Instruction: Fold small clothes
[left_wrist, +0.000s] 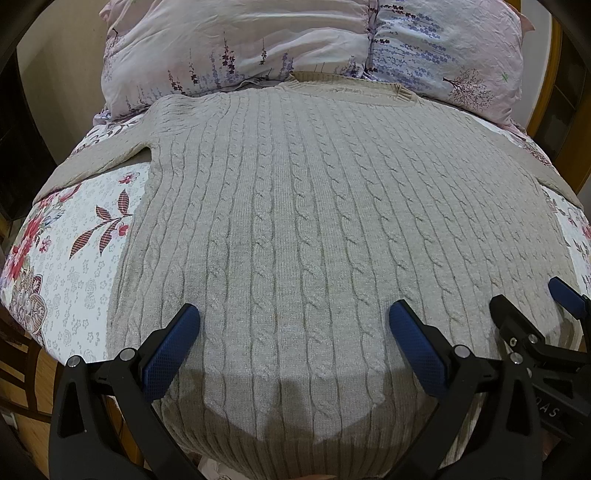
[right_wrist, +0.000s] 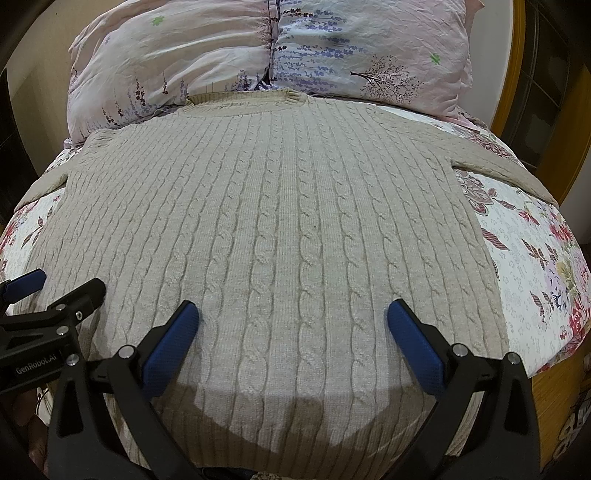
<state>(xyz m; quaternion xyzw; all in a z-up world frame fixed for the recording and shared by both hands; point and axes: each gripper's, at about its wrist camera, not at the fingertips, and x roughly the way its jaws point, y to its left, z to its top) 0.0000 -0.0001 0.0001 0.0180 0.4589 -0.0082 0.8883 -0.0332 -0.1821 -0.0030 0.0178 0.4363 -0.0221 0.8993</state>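
A beige cable-knit sweater (left_wrist: 295, 206) lies flat on the bed, collar (left_wrist: 369, 88) at the far end by the pillows, both sleeves spread out to the sides. It also fills the right wrist view (right_wrist: 273, 229). My left gripper (left_wrist: 293, 317) is open and empty, hovering over the sweater's lower part near the hem. My right gripper (right_wrist: 291, 314) is open and empty too, just to the right of the left one. Each gripper shows at the edge of the other's view: the right one (left_wrist: 528, 306) and the left one (right_wrist: 62, 291).
A floral bedsheet (left_wrist: 74, 258) covers the bed under the sweater. Two floral pillows (left_wrist: 236, 44) lie at the head of the bed. A wooden bed frame (right_wrist: 513, 92) stands at the right. The bed's left edge (left_wrist: 33, 332) drops to a wooden floor.
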